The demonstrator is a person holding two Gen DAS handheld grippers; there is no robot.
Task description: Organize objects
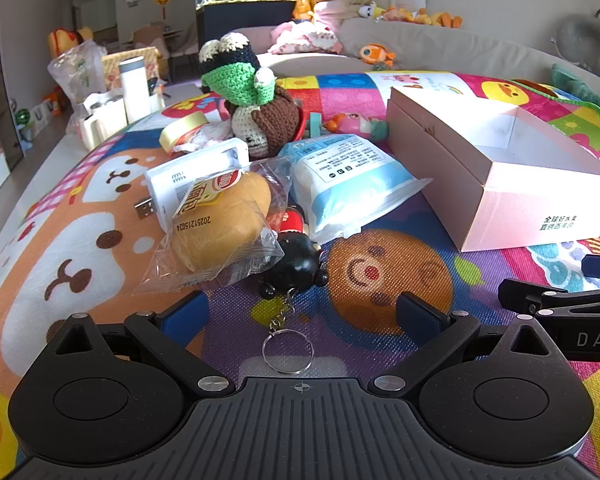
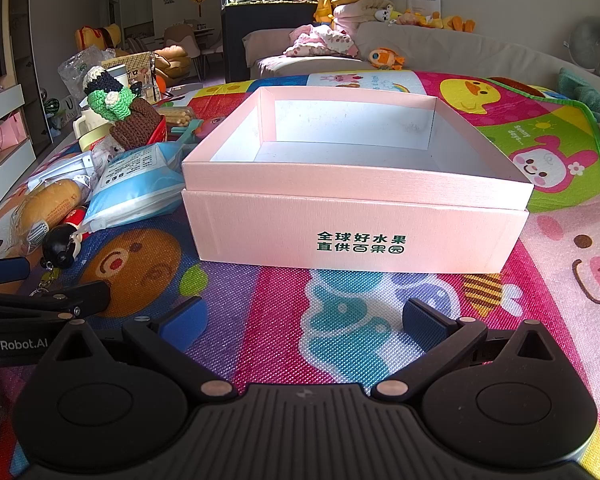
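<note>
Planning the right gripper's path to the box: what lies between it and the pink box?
Nothing: in the right wrist view, only bare play mat lies between the open right gripper and the pink box.

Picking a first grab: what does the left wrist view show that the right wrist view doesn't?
Left only: the key ring lying between the open left gripper fingers, and a white charger.
Right only: the pink box's bare inside, and the open right gripper facing it.
Both: bread packet, blue pouch, crochet doll.
</note>
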